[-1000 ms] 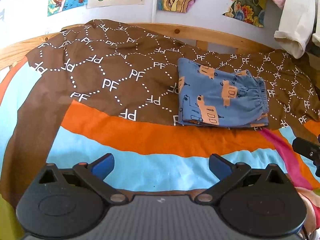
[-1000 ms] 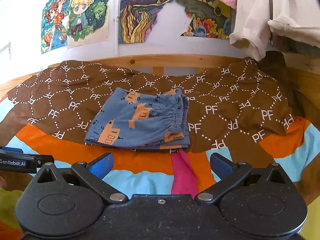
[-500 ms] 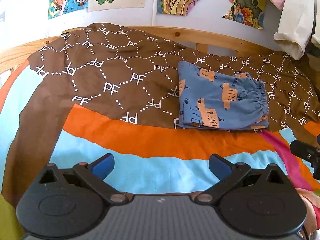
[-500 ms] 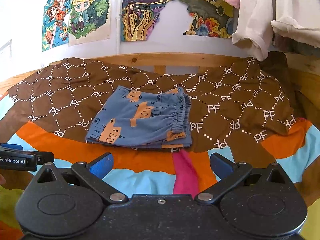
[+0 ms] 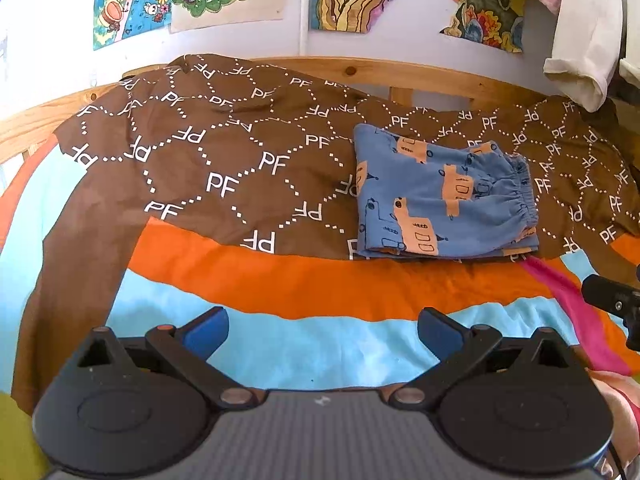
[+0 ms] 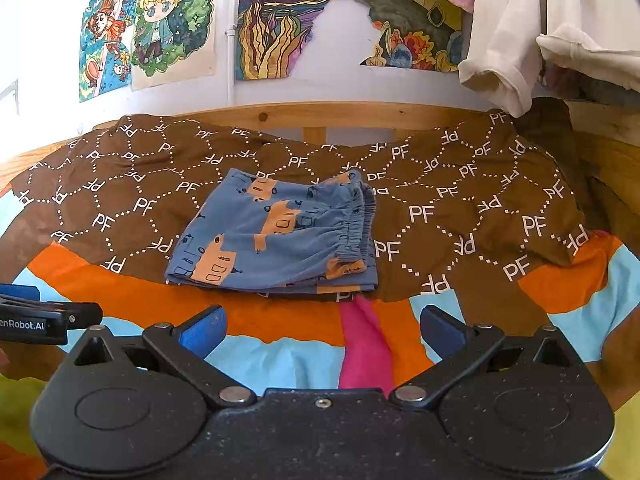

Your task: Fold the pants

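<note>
The left gripper (image 5: 322,330) hangs wide open, empty. At one o'clock from it, the blue truck-print pants (image 5: 442,196) lie folded on the brown bedspread (image 5: 224,152): light, limp, best pinched at the elastic waistband (image 6: 354,220). The right gripper (image 6: 320,328) gapes, empty.

Left gripper (image 5: 322,330) and right gripper (image 6: 322,328) are side by side, level, jaws spread wide and holding nothing.
</note>
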The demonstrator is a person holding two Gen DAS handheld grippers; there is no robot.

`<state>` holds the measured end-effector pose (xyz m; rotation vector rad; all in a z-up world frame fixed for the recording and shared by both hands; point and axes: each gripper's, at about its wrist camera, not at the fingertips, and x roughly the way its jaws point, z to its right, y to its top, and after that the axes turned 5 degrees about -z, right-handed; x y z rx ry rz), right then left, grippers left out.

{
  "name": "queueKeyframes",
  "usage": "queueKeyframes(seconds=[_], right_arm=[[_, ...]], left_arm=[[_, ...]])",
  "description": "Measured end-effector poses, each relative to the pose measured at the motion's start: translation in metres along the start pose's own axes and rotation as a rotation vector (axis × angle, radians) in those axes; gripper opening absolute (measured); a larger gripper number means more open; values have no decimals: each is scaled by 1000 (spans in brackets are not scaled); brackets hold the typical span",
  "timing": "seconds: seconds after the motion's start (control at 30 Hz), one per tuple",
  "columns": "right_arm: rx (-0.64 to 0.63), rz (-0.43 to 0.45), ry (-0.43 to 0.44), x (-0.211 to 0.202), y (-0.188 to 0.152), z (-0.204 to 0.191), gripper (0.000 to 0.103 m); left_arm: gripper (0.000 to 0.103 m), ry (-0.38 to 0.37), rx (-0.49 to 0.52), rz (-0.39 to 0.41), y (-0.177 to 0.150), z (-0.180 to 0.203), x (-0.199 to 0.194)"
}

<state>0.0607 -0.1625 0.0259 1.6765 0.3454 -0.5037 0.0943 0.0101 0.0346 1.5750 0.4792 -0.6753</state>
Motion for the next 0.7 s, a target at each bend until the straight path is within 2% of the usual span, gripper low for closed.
queueKeyframes(seconds=[0.7], right_arm=[[2,-5,-2,1,-1,1,102]], left_arm=[[103,3,27,-2,-2,7,-3]])
